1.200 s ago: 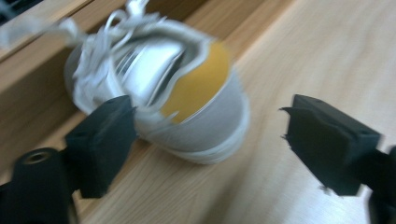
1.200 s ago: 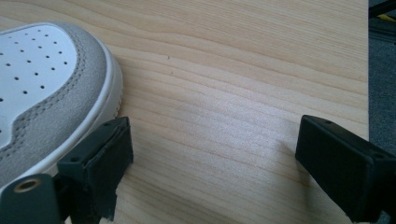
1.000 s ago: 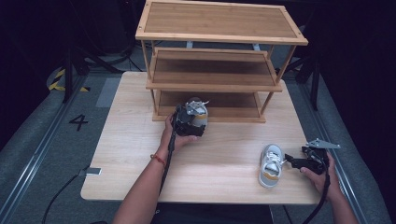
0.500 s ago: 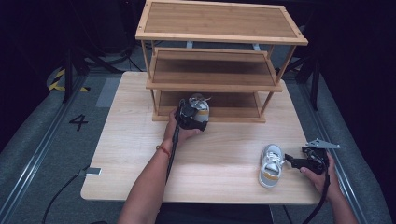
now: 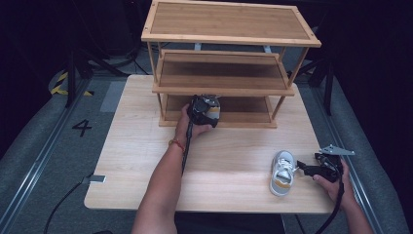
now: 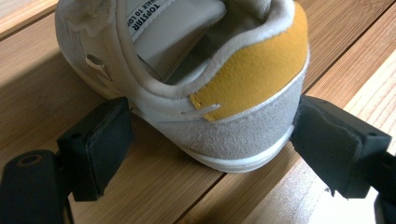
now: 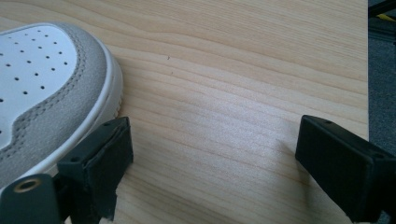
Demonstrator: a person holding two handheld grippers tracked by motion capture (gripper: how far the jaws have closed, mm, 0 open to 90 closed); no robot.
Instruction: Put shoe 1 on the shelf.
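Bottom shelf (image 5: 243, 117): shoe (image 6: 196, 88) between hand-held gripper (image 6: 205, 140) jaws

Each hand-held gripper, left (image 5: 210, 108) and right (image 5: 303, 168), is built in black, with two blocky, padded jaws. A grey three-cornered plate (image 5: 336, 150) is carried on the right one. Black cables are trailed from both. A red-orange band (image 5: 176, 144) is worn on the left wrist.

Two shoes: one (image 5: 213, 108) upper middle of frame, one (image 5: 283, 172) lower right. One rack (image 5: 229, 63) with three shelves. Two grippers: left (image 5: 210, 108), right (image 5: 303, 168).
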